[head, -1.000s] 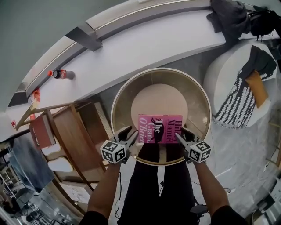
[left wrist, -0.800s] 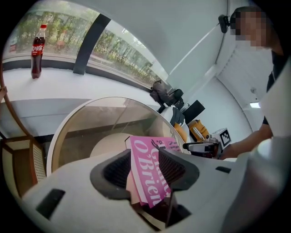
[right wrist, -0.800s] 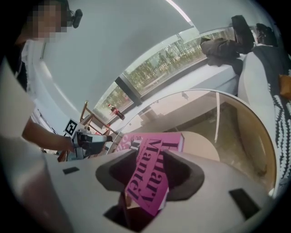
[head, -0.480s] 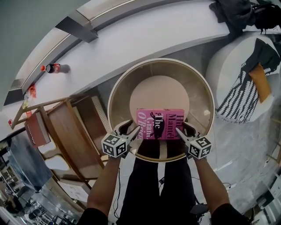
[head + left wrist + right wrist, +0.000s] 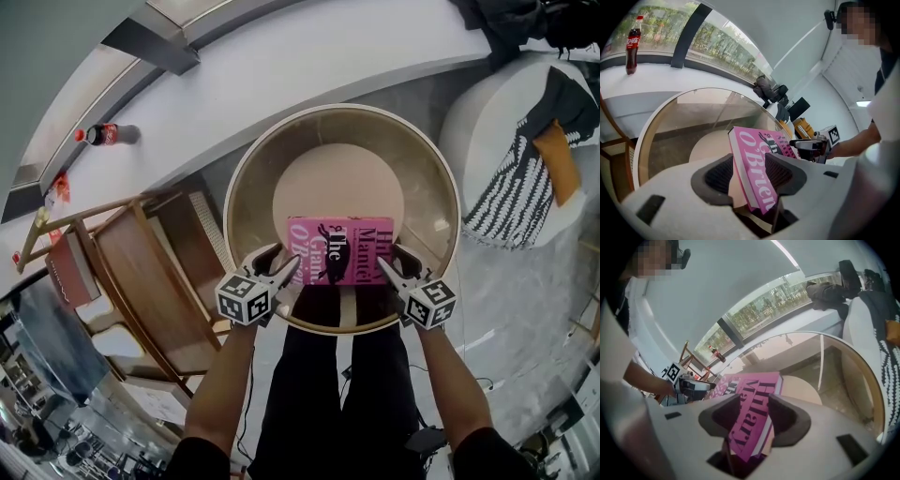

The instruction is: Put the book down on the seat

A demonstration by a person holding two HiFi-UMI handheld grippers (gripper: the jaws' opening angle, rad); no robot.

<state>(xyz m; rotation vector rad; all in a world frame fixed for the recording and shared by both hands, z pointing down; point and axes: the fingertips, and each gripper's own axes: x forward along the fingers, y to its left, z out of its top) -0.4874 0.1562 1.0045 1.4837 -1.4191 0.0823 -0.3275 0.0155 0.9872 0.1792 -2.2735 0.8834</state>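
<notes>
A pink book [image 5: 342, 248] lies flat across the front of the round beige seat cushion [image 5: 337, 178] of a tub chair. My left gripper [image 5: 286, 265] is at the book's left end and my right gripper [image 5: 392, 265] at its right end. In the left gripper view the book's edge [image 5: 754, 173] sits between the dark pads [image 5: 719, 173] with a gap beside it. In the right gripper view the book's cover [image 5: 750, 420] also lies loosely between the pads [image 5: 785, 416]. Both sets of jaws have just been opening and stand open around the book.
The chair's tall curved shell [image 5: 234, 187] rings the seat. A cola bottle [image 5: 98, 134] stands on the white window ledge [image 5: 309, 66]. Wooden furniture [image 5: 159, 272] is close at the left. A white pouf with a striped blanket [image 5: 520, 178] stands at the right. The person's legs [image 5: 337, 394] are below the chair's front.
The book has come down a little onto the front of the seat, its left end most. The jaws at both ends stand wider than before. The head camera has tilted slightly.
</notes>
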